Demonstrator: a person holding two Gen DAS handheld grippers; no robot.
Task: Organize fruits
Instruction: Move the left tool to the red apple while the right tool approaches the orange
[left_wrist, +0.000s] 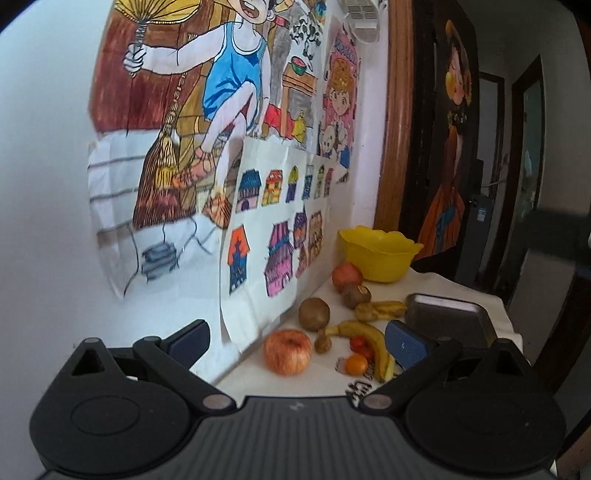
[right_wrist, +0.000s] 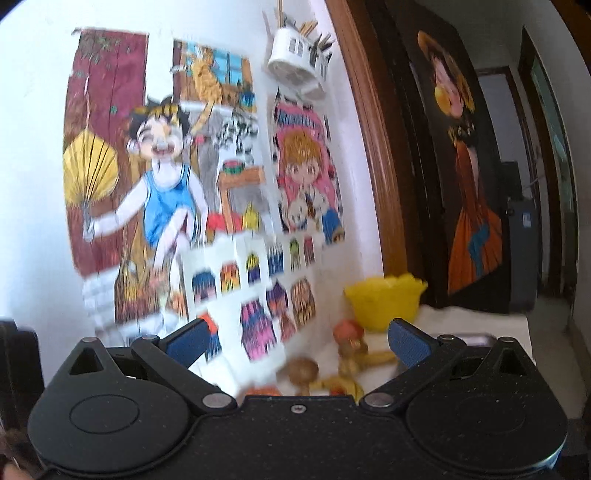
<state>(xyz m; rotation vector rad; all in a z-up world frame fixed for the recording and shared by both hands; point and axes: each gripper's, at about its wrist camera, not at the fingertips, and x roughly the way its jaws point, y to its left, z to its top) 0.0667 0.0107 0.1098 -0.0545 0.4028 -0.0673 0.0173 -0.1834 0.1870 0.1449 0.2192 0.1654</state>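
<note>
Fruit lies along the wall on a white table (left_wrist: 436, 284): a red apple (left_wrist: 287, 351), a kiwi (left_wrist: 314, 314), a banana (left_wrist: 369, 339), a small orange (left_wrist: 357, 363), a second kiwi (left_wrist: 356, 295), a far apple (left_wrist: 346, 276). Behind them stands a yellow bowl (left_wrist: 378, 254), and a grey tray (left_wrist: 448, 319) sits to the right. My left gripper (left_wrist: 295, 345) is open, short of the near apple, holding nothing. In the blurred right wrist view my right gripper (right_wrist: 299, 341) is open and empty, with the kiwi (right_wrist: 303, 371) and the yellow bowl (right_wrist: 384, 301) ahead of it.
Children's drawings (left_wrist: 258, 206) hang on the white wall at the left, down to table level. A wooden door frame (left_wrist: 395, 110) and a dark doorway with a painted figure lie beyond the table. The table's right edge (left_wrist: 506, 310) drops off.
</note>
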